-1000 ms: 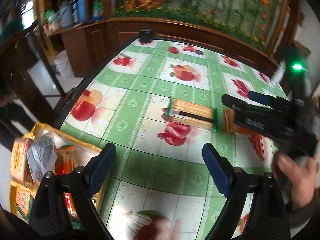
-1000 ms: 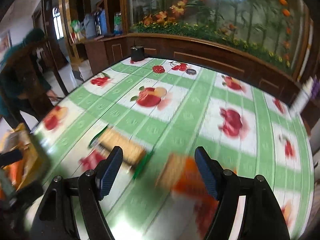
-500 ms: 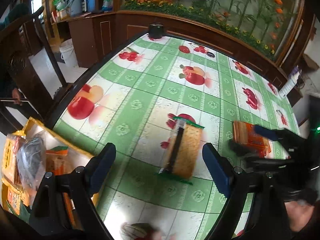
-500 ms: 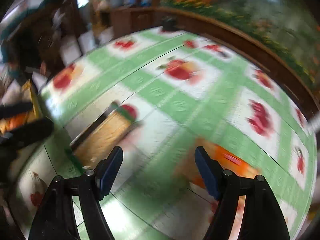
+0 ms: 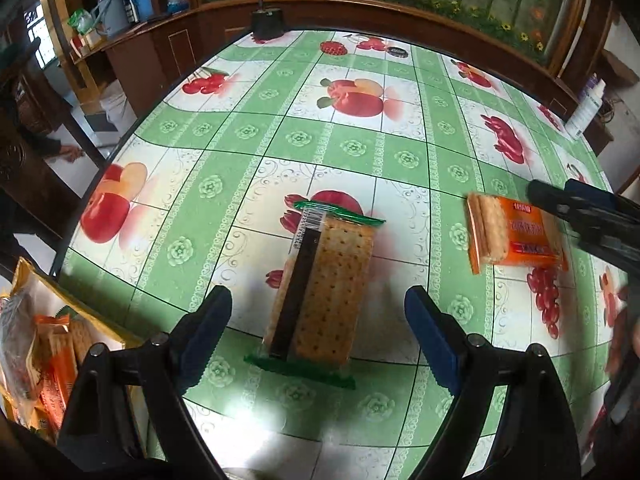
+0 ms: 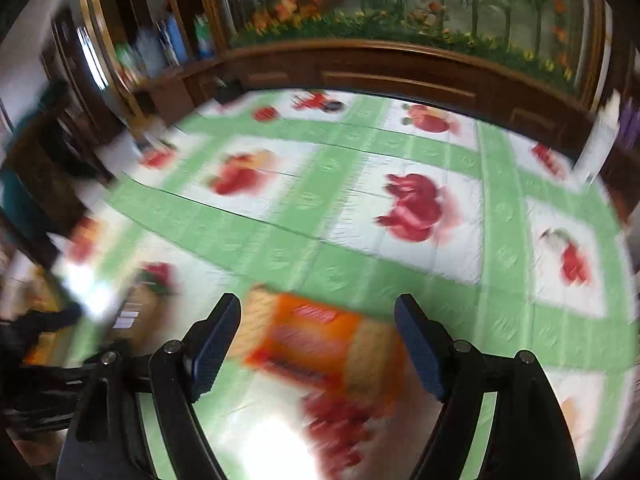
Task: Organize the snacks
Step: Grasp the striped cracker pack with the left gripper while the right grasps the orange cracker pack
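Green-and-white oilcloth printed with red fruit covers the table (image 5: 352, 148), which is backed by dark wood panelling and a flower mural. We hold a two-finger gripper in each hand above it. Our left gripper (image 5: 318, 322) hangs over the middle of the table with its blue pads spread wide; the green-ended cracker pack (image 5: 324, 284) lies flat between them, lengthwise, touched by neither pad. Toward the table's right edge lies the orange cracker pack (image 5: 516, 236), also flat, its stacked crackers showing at the left end. Our right gripper (image 6: 318, 338) frames that orange pack in its own blurred view, its jaws opening, the pack between them and no pad pressing on it; from the left camera we see its dark fingers just beside the pack's right end. Off the table's near-left corner stands a yellow bag (image 5: 36, 344) holding more snack packets. At the far edge sits a small black pot (image 5: 267, 24), and by the far-right edge a white bottle (image 5: 586, 108).
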